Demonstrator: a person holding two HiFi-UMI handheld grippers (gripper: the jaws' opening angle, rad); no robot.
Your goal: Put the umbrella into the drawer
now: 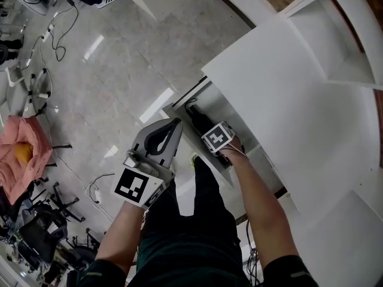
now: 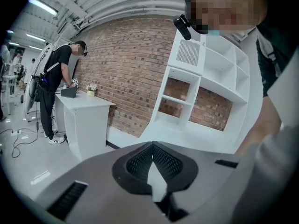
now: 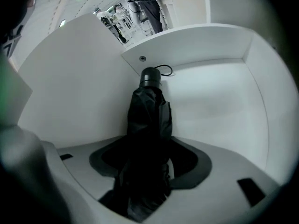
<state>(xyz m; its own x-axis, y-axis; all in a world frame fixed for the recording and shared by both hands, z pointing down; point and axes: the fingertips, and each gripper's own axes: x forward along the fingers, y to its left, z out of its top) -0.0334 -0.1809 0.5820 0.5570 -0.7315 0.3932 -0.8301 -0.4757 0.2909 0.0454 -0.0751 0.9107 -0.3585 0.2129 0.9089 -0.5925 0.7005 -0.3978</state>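
A folded black umbrella lies in the open white drawer, its round handle end with a cord loop pointing at the far corner. My right gripper reaches down into the drawer. Its jaws stand wide on either side of the umbrella's near end, and the pads are clear of the fabric. In the head view the umbrella shows inside the drawer, just ahead of the right gripper and its marker cube. My left gripper hangs beside the drawer's outer edge, shut and empty. Its tips meet.
The white cabinet top overhangs the drawer, with white shelves behind. Cables and a pink cloth lie on the tiled floor at left. In the left gripper view, a person stands at a white counter by a brick wall.
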